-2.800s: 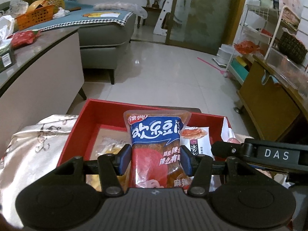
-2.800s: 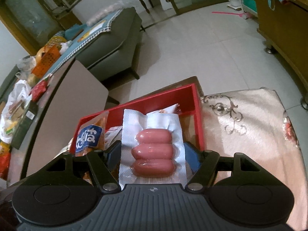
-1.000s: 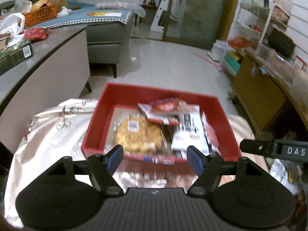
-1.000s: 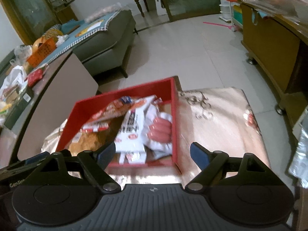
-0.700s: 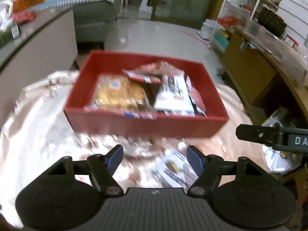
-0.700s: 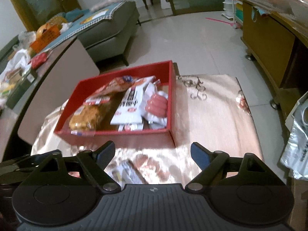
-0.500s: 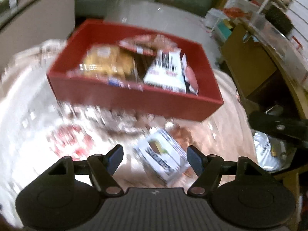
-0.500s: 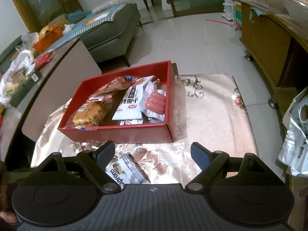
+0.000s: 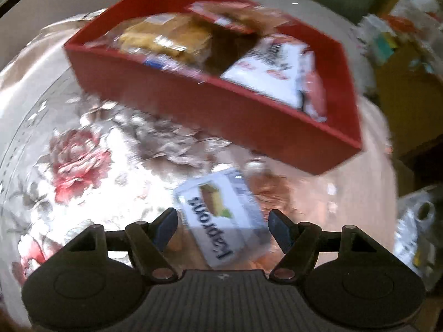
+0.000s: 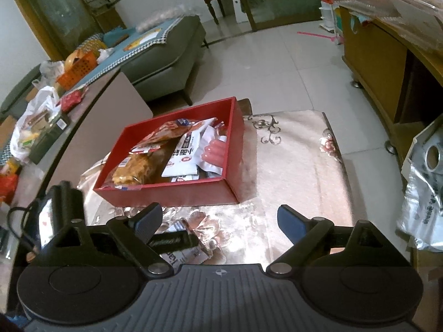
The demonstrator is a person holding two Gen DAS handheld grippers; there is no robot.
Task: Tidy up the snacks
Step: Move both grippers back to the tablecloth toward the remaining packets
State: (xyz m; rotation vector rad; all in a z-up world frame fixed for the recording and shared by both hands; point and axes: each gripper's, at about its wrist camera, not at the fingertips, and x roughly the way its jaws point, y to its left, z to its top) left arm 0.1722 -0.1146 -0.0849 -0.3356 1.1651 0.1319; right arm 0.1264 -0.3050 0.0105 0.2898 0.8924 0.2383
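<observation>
Pointing steeply down at the bench [image 9: 91, 127], the left gripper [image 9: 223, 222] held its fingers [image 9: 166, 225] apart with nothing pressed between them; a small white snack packet [image 9: 218, 215] with dark lettering lay flat on the flowered cloth [image 9: 77, 163] in the gap between the two blue pads, touching neither as far as the blurred left wrist view showed. Just beyond those fingers sat the red box [image 9: 249, 116], its near wall facing the camera, and inside it lay a golden crispy snack in clear wrap [image 9: 166, 37], a white packet [image 9: 274, 63] and a red-printed bag [image 9: 221, 13] toward the far side. The right gripper [image 10: 221, 222] hovered over the same cloth with its jaws opening, wide apart and empty, bare cloth between them. Ahead of the right fingers [image 10: 290, 224] and a little to their left stood the red box [image 10: 171, 193], where a sealed pack of pink sausages [image 10: 216, 152] rested against the wall nearest the right side. Part of the left gripper's body crossed below the right gripper's left finger, over the white snack packet [image 10: 180, 257].
</observation>
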